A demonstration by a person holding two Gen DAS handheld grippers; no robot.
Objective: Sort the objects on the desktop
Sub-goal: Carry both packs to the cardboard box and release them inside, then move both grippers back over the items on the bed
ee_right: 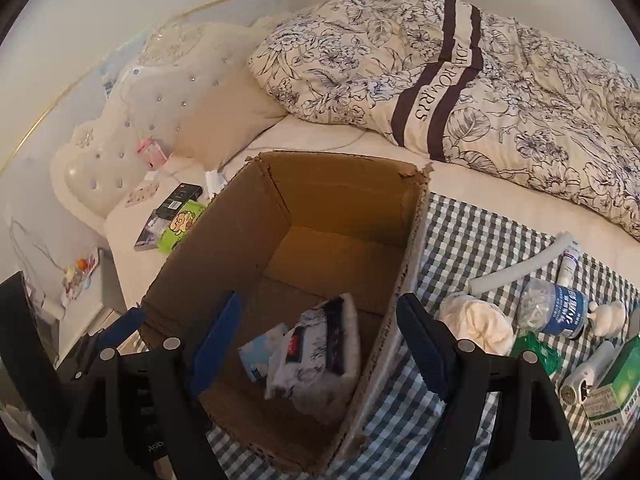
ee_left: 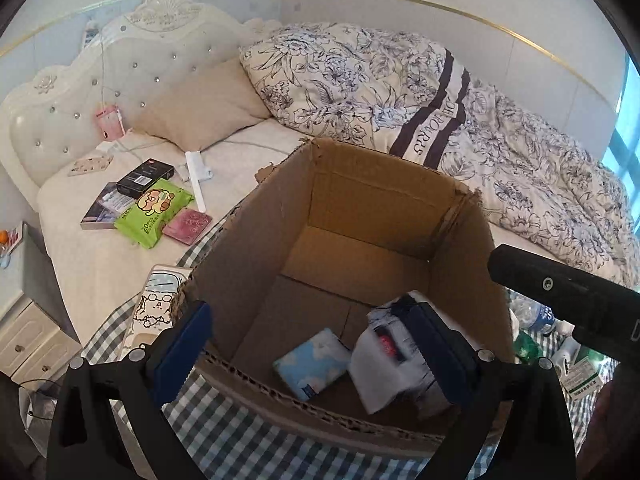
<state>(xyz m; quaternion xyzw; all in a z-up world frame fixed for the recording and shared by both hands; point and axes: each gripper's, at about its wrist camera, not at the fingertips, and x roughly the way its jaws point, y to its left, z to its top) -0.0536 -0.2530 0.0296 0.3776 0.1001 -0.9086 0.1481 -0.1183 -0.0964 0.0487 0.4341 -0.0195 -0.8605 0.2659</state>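
Sitting on a checked cloth (ee_right: 460,240) spread over a bed (ee_left: 100,272), an open cardboard box (ee_left: 340,208) holds a pale blue tissue pack (ee_left: 312,364) and a white floral packet (ee_right: 320,360) at its near end. The left tongs (ee_left: 316,344) are spread wide and empty, straddling the box's near left corner, with both packs below and between the blue pads. The right tongs (ee_right: 320,340) are also wide and empty, one finger inside the box, the other outside its right wall. Right of the box lie a crushed water bottle (ee_right: 556,308), a white tube (ee_right: 520,268) and a green carton (ee_right: 616,388).
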